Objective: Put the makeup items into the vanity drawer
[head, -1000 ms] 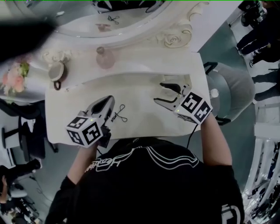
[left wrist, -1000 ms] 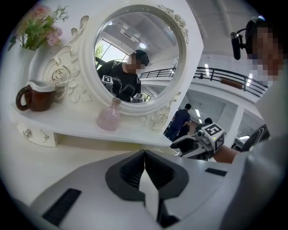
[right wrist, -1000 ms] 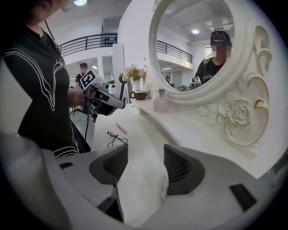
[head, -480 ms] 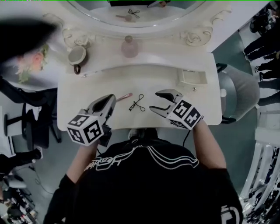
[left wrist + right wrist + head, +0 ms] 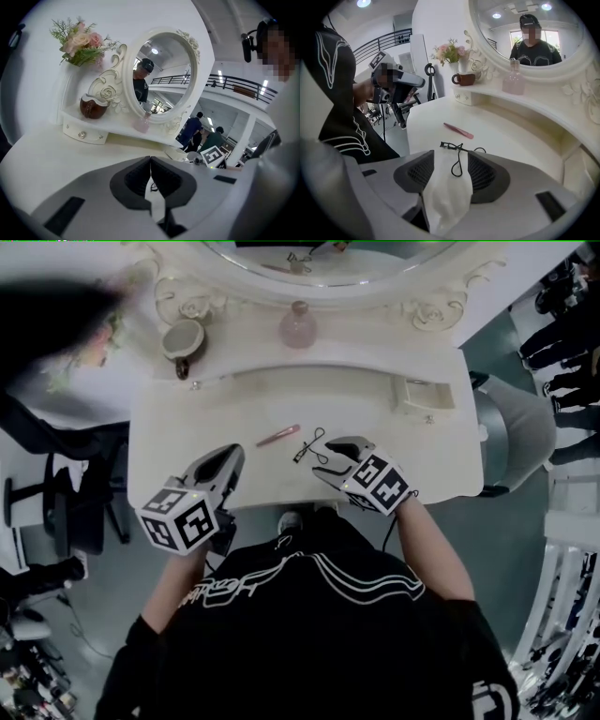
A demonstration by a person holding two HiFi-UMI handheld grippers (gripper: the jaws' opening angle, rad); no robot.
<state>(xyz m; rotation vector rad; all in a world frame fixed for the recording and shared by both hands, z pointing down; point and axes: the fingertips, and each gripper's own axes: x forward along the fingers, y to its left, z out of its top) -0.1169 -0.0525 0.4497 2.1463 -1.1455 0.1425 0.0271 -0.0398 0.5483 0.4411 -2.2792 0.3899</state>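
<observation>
A black eyelash curler lies on the white vanity top, with a pink stick just left of it. My right gripper is open right beside the curler. In the right gripper view the curler shows between the jaws, which have just closed a little, and the pads do not touch it. The pink stick lies farther out. My left gripper hangs over the front left of the top, left of the stick. In its own view the left gripper is shut on nothing.
A small open drawer or tray sits at the right end of the raised shelf. A pink bottle and a brown cup stand before the oval mirror. A little knobbed drawer is under the shelf. Flowers stand at the far left.
My right gripper has moved left and down from the right side of the top to the curler. The left gripper has drawn left, away from the curler, and the pink stick now shows.
</observation>
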